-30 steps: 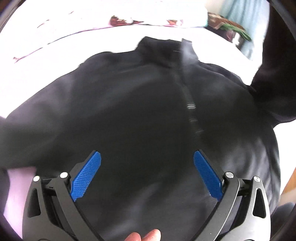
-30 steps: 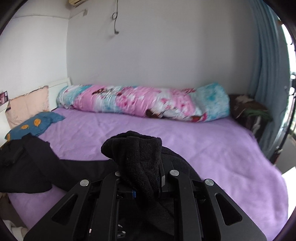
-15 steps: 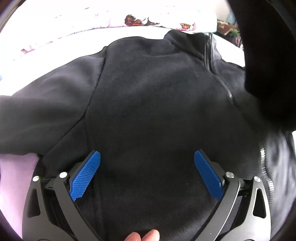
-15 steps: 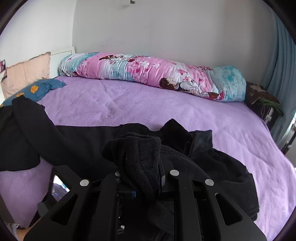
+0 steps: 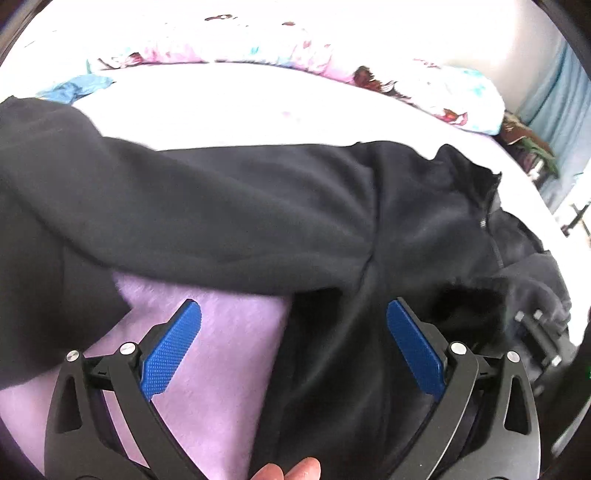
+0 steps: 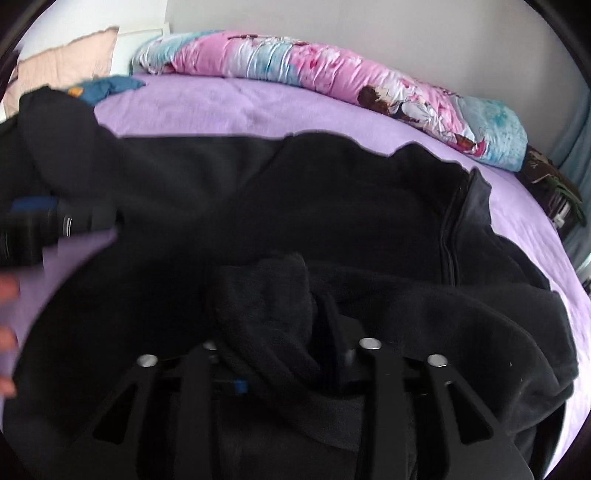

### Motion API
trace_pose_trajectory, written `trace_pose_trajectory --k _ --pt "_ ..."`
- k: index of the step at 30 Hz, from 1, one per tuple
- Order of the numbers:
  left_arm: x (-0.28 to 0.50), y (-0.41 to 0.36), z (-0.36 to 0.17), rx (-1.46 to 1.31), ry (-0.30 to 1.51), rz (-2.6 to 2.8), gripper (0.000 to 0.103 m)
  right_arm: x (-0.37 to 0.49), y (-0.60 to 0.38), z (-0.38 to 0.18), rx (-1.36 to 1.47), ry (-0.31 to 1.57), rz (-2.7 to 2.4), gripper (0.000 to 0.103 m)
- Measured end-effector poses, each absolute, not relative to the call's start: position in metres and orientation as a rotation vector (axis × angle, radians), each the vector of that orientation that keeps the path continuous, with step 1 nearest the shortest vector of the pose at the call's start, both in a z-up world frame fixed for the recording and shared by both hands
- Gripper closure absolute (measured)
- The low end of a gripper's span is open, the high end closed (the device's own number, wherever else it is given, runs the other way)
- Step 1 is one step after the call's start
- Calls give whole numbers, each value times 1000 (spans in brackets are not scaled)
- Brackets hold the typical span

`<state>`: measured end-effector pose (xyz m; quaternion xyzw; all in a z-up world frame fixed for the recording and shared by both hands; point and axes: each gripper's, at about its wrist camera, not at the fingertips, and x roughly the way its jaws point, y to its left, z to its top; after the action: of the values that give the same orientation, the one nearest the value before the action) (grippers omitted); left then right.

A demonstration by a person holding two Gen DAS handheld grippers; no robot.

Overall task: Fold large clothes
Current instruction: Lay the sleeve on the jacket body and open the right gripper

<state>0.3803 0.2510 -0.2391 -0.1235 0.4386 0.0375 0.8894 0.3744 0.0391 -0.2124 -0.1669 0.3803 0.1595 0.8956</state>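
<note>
Fuzzy lilac blanket [image 6: 236, 107] covers the bed I work over. Along its far edge lies a long rolled quilt, pink and turquoise floral print [image 6: 332, 74]. Far left: a crumpled blue cloth with orange spots [image 6: 107, 86], and behind it a peach-coloured pillow [image 6: 66, 55]. Far right, a dark brown-and-green bundle [image 6: 550, 177] beside a pale blue curtain [image 5: 561, 110]. Plain white wall [image 6: 369, 22] behind.

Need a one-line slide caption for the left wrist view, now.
Open left hand-held gripper hovers over a black fleece jacket spread on a purple bed, sleeve stretched out sideways.
</note>
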Motion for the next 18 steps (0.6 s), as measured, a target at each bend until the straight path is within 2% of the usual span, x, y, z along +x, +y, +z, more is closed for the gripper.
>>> trace_pose_trajectory --k 1,2,6,7,8,18 --pt "385 248 -238 -262 907 67 6 364 32 -207 -360 757 318 40" --pt "387 243 -235 -263 900 56 6 358 27 -203 -364 741 303 27" --pt "398 220 -226 -242 889 23 6 327 7 -186 -369 766 341 18" --pt "398 220 -227 -251 892 16 6 318 5 -182 -398 753 338 14" --pt "398 218 -226 -268 897 7 6 308 1 -176 -415 736 335 5" --pt "392 208 -238 -439 997 -83 6 256 0 -139 -595 527 229 6"
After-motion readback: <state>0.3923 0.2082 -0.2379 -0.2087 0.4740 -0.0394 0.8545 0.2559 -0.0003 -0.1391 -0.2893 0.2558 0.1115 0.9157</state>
